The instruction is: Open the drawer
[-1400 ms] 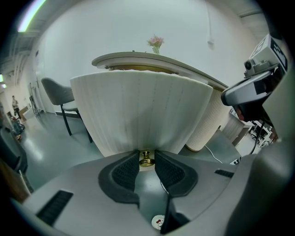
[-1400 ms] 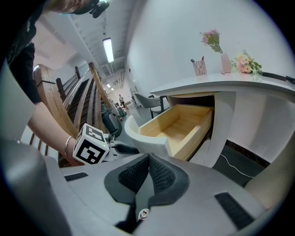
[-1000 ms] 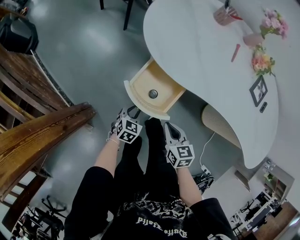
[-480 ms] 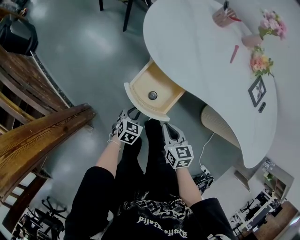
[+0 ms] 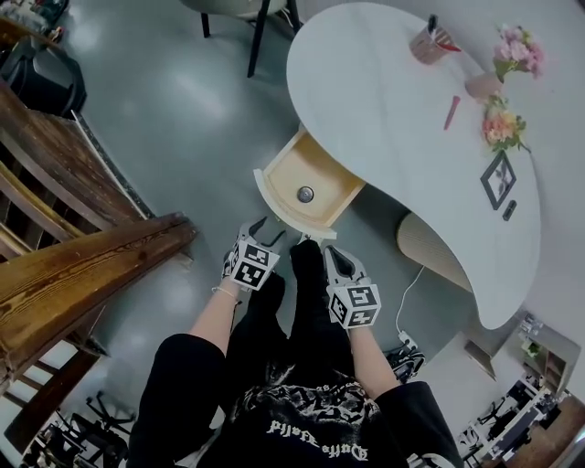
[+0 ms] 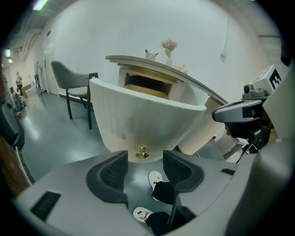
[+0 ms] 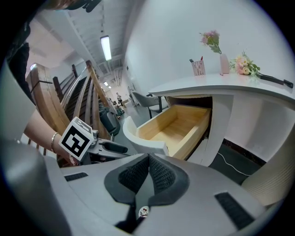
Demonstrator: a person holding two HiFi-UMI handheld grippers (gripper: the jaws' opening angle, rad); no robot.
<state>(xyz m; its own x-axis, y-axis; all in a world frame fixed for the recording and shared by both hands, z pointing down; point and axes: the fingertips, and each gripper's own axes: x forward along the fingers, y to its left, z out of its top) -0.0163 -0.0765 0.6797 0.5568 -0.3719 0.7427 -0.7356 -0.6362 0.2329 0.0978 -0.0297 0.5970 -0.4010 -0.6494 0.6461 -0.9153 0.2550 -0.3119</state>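
The drawer [image 5: 277, 193] of the white curved desk [image 5: 393, 119] stands pulled out, its wooden inside showing, with a small round object [image 5: 305, 194] on its bottom. In the left gripper view the drawer's white curved front [image 6: 143, 120] fills the middle, its brass knob [image 6: 141, 153] just beyond the jaws. My left gripper [image 5: 263, 228] [image 6: 145, 168] hangs just short of that front; its jaws are opening, with nothing between the pads and the knob free. To its right my right gripper [image 5: 331, 254] [image 7: 148, 173] is shut on nothing; it looks at the open drawer [image 7: 177, 126] from the side.
On the desk stand a pen cup [image 5: 430, 41], flowers [image 5: 512, 53], a picture frame [image 5: 498, 178] and a red pen [image 5: 452, 111]. A wooden stair railing [image 5: 82, 265] runs at the left. A chair [image 5: 247, 18] stands behind the desk. The person's legs and slippers [image 6: 154, 179] are below the grippers.
The left gripper's jaws have spread and it has drawn back a little from the drawer front. The right gripper has kept still. The drawer stays pulled out.
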